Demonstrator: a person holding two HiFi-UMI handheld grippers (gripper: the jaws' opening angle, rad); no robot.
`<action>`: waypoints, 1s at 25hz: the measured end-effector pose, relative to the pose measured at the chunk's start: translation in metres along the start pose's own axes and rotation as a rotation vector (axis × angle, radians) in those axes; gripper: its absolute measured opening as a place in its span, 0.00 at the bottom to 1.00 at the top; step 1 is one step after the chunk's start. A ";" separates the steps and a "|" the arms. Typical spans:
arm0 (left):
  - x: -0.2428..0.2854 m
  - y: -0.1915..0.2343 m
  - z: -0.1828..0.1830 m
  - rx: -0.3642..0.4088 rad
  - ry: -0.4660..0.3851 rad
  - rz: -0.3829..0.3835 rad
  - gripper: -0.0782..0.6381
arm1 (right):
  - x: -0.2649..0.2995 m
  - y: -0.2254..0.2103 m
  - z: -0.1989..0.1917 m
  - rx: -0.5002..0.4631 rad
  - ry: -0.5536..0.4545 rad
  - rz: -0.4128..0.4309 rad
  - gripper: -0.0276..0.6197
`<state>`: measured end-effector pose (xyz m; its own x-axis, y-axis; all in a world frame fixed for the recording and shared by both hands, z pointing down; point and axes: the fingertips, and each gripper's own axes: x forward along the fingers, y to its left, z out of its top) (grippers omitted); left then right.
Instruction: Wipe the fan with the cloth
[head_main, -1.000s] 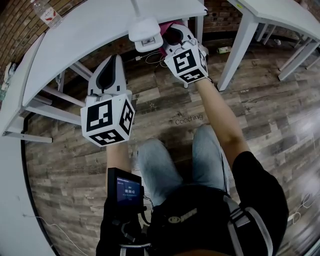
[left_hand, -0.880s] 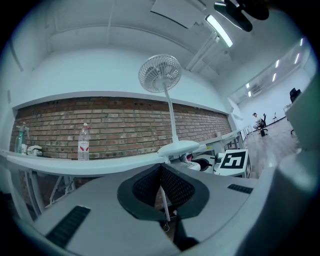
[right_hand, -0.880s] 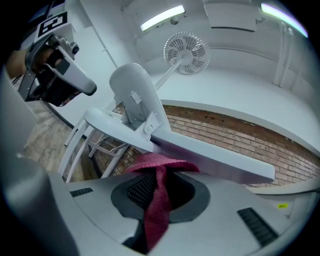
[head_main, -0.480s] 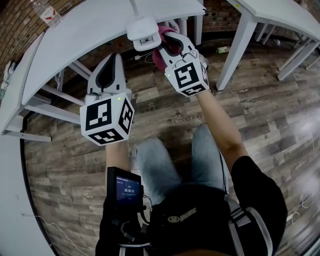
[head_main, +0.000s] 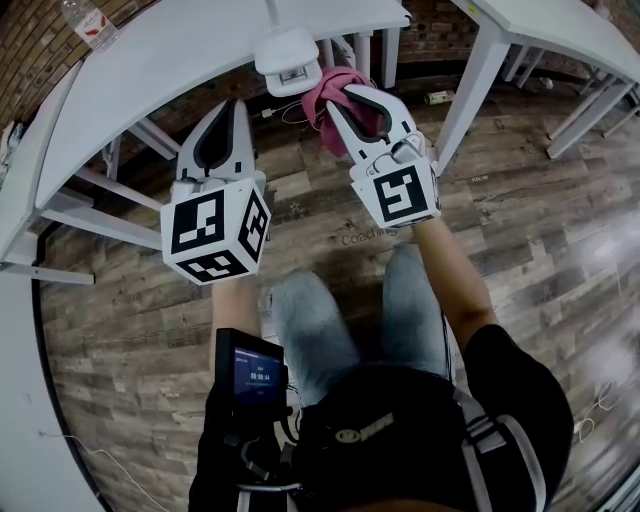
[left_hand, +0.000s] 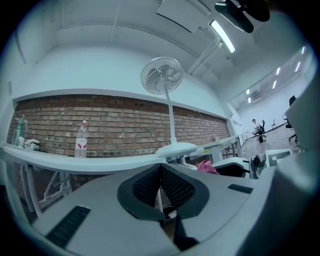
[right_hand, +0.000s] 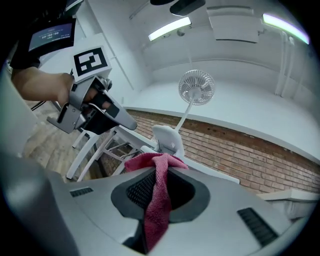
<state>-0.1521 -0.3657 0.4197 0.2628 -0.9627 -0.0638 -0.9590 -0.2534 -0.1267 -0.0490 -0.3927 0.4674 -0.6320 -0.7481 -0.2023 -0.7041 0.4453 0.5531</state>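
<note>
A white fan stands on the curved white table (head_main: 150, 60); its base (head_main: 288, 60) is at the table's front edge. The left gripper view shows its round head (left_hand: 161, 75) high on a thin pole above the base (left_hand: 176, 149). My right gripper (head_main: 342, 97) is shut on a pink cloth (head_main: 340, 85), held just right of and below the base. In the right gripper view the cloth (right_hand: 157, 195) hangs down between the jaws, with the fan head (right_hand: 196, 87) beyond. My left gripper (head_main: 229, 105) is shut and empty, left of the base under the table edge.
A water bottle (head_main: 90, 25) stands far back on the table, also in the left gripper view (left_hand: 81, 140). White table legs (head_main: 100, 185) run under the table at left. A second white table (head_main: 540, 30) stands at right. Wooden floor lies below.
My right gripper has drawn back from the fan base toward the person, carrying the pink cloth, which now shows more. The left gripper has barely moved.
</note>
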 end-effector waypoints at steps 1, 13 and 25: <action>0.001 0.001 0.000 -0.003 -0.003 0.001 0.11 | -0.002 0.000 0.003 -0.017 -0.002 0.002 0.13; -0.005 0.015 -0.003 -0.007 -0.019 0.031 0.11 | -0.014 -0.020 0.052 0.055 -0.167 -0.050 0.13; -0.008 0.024 0.000 -0.016 -0.040 0.026 0.11 | 0.028 -0.082 0.064 -0.066 -0.086 -0.056 0.13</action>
<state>-0.1770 -0.3637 0.4169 0.2411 -0.9647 -0.1062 -0.9671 -0.2297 -0.1090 -0.0299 -0.4187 0.3651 -0.6195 -0.7248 -0.3015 -0.7182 0.3681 0.5906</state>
